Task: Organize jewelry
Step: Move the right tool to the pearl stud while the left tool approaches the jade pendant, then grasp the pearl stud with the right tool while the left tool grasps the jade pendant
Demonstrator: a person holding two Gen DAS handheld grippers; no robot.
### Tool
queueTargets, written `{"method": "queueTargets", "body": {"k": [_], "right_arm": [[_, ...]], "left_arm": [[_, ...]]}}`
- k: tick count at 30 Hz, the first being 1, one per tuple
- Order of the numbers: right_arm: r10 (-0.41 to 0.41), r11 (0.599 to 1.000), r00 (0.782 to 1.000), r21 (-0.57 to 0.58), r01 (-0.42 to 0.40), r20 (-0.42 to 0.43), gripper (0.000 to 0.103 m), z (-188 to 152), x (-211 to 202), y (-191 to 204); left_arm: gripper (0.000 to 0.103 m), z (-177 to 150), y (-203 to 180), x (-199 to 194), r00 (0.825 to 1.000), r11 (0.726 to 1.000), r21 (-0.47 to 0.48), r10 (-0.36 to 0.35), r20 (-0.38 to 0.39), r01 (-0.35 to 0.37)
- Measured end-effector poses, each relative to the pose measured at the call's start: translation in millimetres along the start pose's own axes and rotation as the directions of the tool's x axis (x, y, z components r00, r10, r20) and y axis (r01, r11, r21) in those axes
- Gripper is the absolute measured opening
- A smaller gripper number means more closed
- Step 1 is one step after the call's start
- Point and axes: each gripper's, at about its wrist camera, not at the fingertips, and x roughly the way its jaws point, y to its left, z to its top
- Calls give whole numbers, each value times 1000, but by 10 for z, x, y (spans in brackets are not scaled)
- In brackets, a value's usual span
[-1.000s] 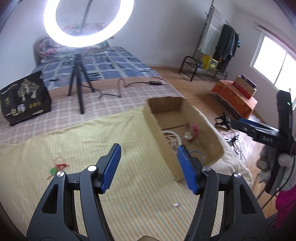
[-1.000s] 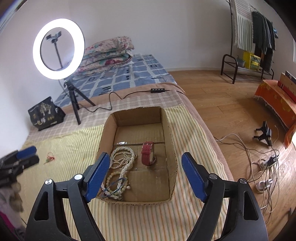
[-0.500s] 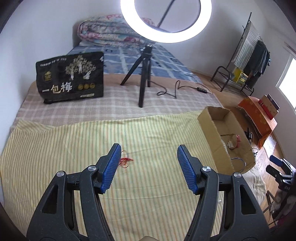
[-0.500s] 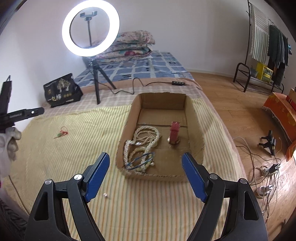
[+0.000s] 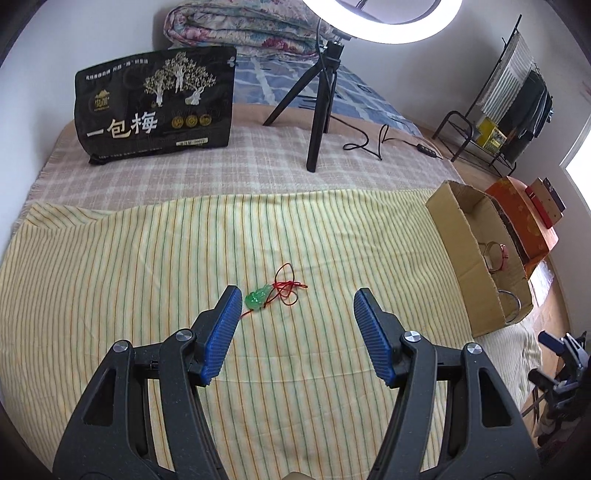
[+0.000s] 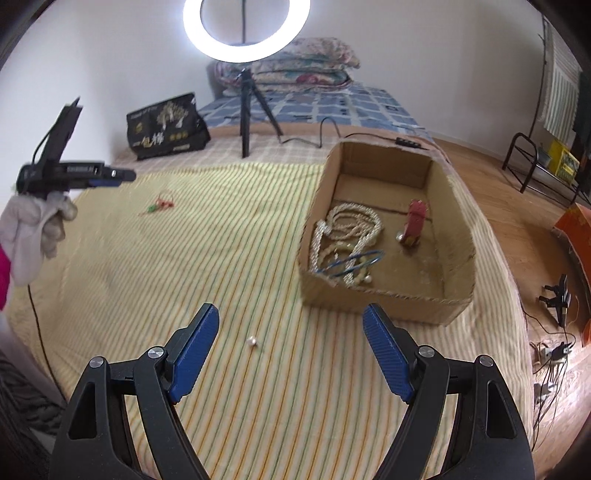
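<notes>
Where the striped sheet (image 5: 147, 266) covers the bed (image 5: 192, 173), everything sits largest to smallest. Cardboard box (image 6: 384, 295) near the bed's right edge — open top, holding a coil of pearl strands (image 6: 351, 229), a blue bangle (image 6: 351, 260) lying on the coil's near end, and a red watch (image 6: 414, 221) standing apart from them toward the right wall. Black bag (image 5: 155, 103) upright at the far side, ring light (image 6: 246, 29) on its tripod (image 5: 319, 99) beside it.

Left gripper (image 5: 291, 317) low over the sheet, jaws spread, nothing between them. Green pendant (image 5: 256, 298) on a tangled red cord (image 5: 286, 286) lies on the sheet just beside the left jaw's tip, well apart from the box.

Right gripper (image 6: 290, 339) over the sheet in front of the box, jaws spread and empty. A single loose bead (image 6: 253, 341) on the sheet between them.
</notes>
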Motion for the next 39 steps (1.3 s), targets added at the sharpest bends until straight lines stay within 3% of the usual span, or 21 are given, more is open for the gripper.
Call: {"method": "queueTargets", "body": {"k": [6, 9, 16, 19, 33, 39], "right_arm": [[43, 998, 997, -37, -45, -68, 80, -157, 213, 131], [46, 996, 995, -68, -52, -84, 80, -197, 275, 171], [86, 991, 987, -89, -98, -132, 63, -244, 420, 217], [102, 989, 983, -93, -117, -153, 52, -256, 476, 216], [126, 982, 974, -112, -149, -186, 45, -250, 620, 195], [128, 981, 972, -119, -153, -197, 45, -263, 671, 202]], "left_arm": [[65, -77, 106, 144, 999, 1000, 30, 1, -33, 0], [56, -124, 132, 256, 998, 998, 62, 13, -60, -9], [53, -180, 77, 506, 994, 988, 155, 39, -98, -23], [53, -146, 39, 584, 995, 982, 184, 47, -91, -29], [53, -88, 54, 880, 993, 969, 244, 73, -97, -47], [32, -117, 19, 860, 992, 967, 252, 55, -111, -25]]}}
